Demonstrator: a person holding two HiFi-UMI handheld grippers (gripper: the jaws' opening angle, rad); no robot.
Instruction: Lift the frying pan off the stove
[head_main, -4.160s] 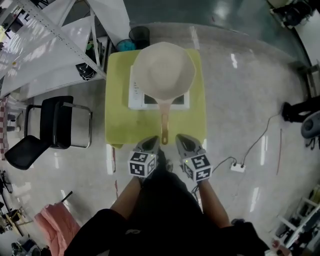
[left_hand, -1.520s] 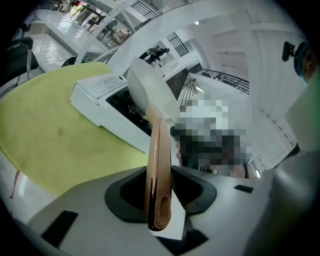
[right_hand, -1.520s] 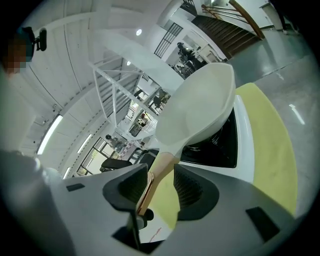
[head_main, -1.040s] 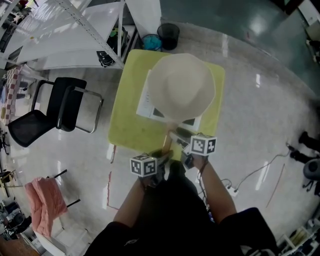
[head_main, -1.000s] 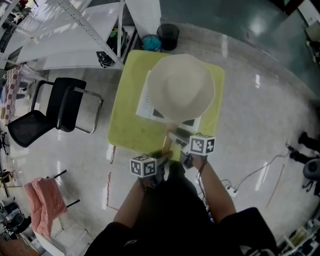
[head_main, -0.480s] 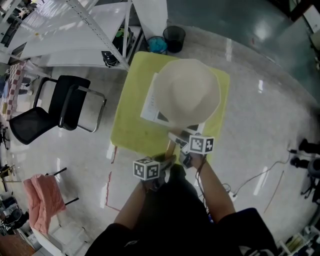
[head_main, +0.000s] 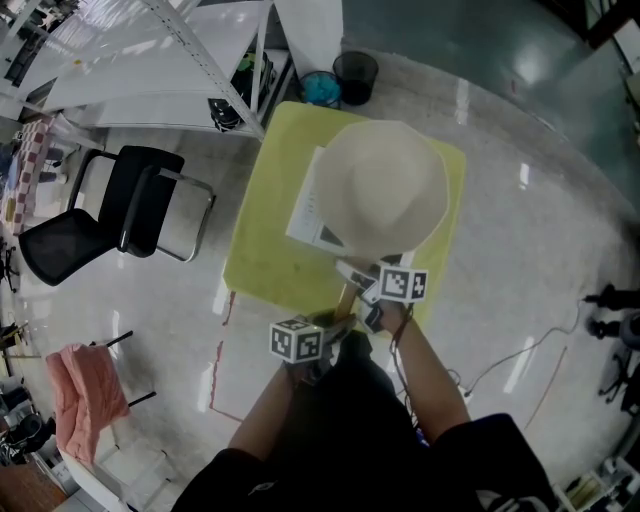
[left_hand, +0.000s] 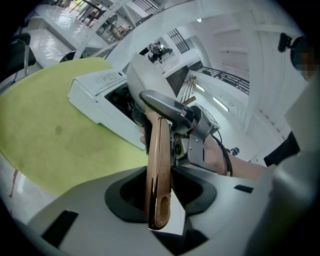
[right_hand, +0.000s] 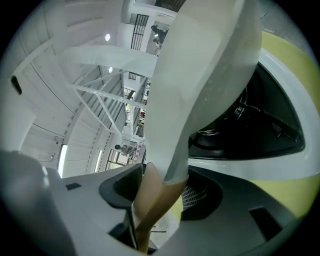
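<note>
The frying pan (head_main: 385, 190) hangs tilted just above the stove (head_main: 305, 205), with its handle (left_hand: 157, 165) running straight back from the stove. The left gripper (left_hand: 160, 185) clamps the handle's end farthest from the stove. The right gripper (right_hand: 155, 200), nearer the stove, has just been closing around the handle's root, and one pad is not yet touching.

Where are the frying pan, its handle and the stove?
frying pan (head_main: 385, 185), head view, middle of its cream bowl.
handle (left_hand: 159, 165), left gripper view, midway along the copper shaft.
stove (left_hand: 94, 95), left gripper view, white casing by the controls.
</note>
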